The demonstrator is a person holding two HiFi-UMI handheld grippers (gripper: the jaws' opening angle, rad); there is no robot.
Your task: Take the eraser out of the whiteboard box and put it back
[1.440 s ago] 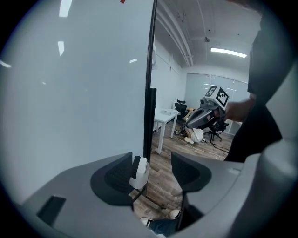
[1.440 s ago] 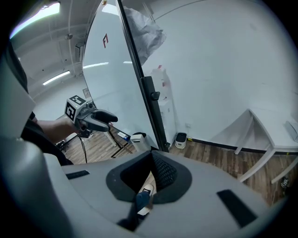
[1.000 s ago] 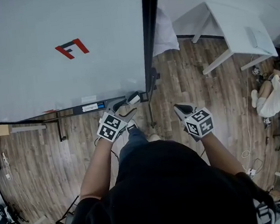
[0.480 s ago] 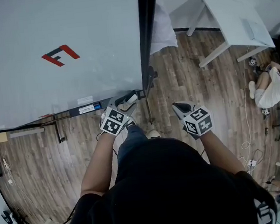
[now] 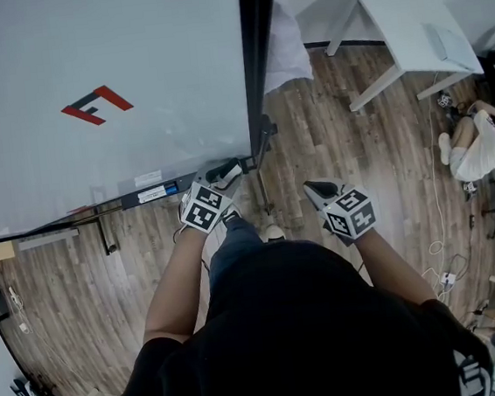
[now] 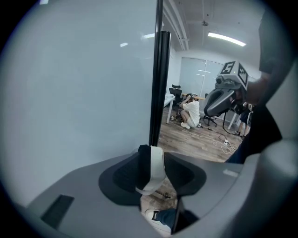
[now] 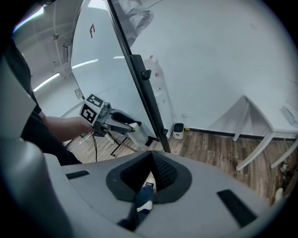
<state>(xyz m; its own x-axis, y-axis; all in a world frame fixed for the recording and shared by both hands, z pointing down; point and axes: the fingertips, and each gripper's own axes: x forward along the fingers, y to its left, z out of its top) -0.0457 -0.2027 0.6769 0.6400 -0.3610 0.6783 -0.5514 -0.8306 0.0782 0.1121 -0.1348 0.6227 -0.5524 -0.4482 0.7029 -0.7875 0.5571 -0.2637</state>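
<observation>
My left gripper (image 5: 226, 173) reaches to the right end of the black tray (image 5: 155, 194) under the whiteboard (image 5: 88, 104). Its jaws have just been closing and now press on the eraser (image 6: 156, 162), a white block with a black felt face that stands upright between the pads. From the right gripper view, the same eraser (image 7: 138, 133) shows at the tips of the left gripper (image 7: 132, 126), beside the board's black post (image 7: 148, 100). My right gripper (image 5: 317, 191) hangs over the wooden floor, off to the right of the board, shut with nothing between its jaws.
The board's black side post (image 5: 259, 60) and its stand foot (image 5: 263, 138) are just right of the left gripper. A white table (image 5: 415, 34) stands at the far right. A person (image 5: 476, 155) sits on the floor near cables (image 5: 443, 260).
The left gripper has shifted a little toward the board's lower edge and its jaws have closed in on the eraser. The right gripper has kept its place.
</observation>
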